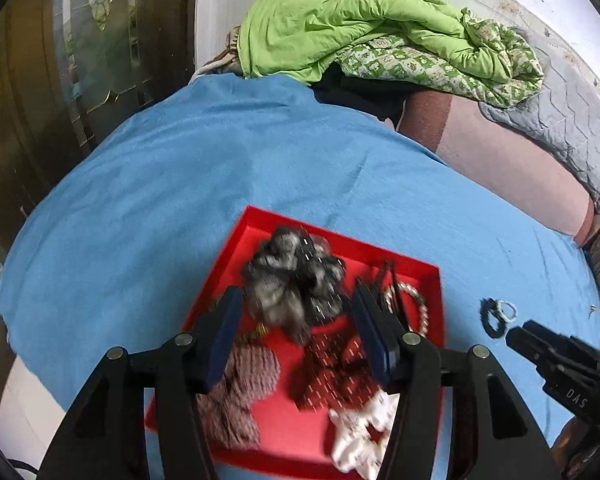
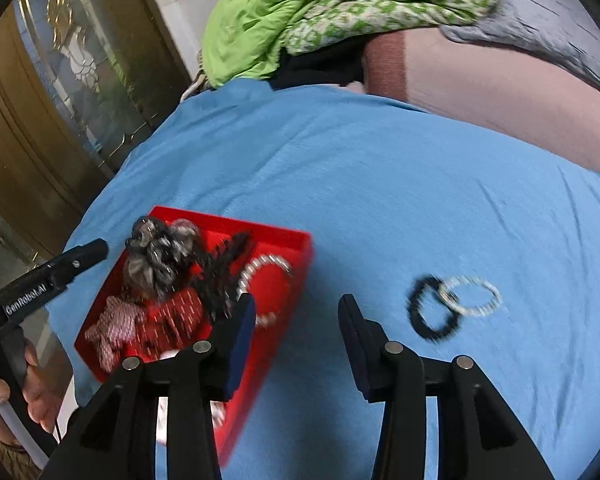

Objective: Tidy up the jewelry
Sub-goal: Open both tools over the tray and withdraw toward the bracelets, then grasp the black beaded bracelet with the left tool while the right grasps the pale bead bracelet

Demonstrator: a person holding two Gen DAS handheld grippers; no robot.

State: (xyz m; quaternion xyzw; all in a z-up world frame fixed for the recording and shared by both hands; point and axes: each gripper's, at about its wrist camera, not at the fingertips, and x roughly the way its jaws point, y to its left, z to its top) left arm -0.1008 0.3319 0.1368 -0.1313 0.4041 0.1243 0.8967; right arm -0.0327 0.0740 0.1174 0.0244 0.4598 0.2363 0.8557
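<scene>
A red tray (image 1: 430, 360) (image 2: 296, 256) sits on a blue cloth and holds a grey-black scrunchie (image 1: 292, 276) (image 2: 160, 256), a pink knitted scrunchie (image 1: 240, 384) (image 2: 116, 324), a dark red patterned one (image 1: 332, 372) (image 2: 176, 316), a white one (image 1: 360, 436), a black hair clip (image 2: 224, 268) and a pearl bracelet (image 1: 416, 304) (image 2: 260, 268). My left gripper (image 1: 296, 312) is open and empty over the tray. A black bracelet (image 2: 428, 308) (image 1: 490, 318) and a clear bead bracelet (image 2: 476, 296) (image 1: 506, 308) lie on the cloth right of the tray. My right gripper (image 2: 298, 316) is open and empty, left of them.
The blue cloth (image 1: 180, 184) (image 2: 380, 184) covers a bed. A green quilt (image 1: 360, 24) (image 2: 320, 4), a grey quilted pad (image 1: 560, 120) and a pink sheet (image 1: 500, 156) lie at the far end. A brass-framed glass door (image 1: 80, 60) (image 2: 60, 80) stands to the left.
</scene>
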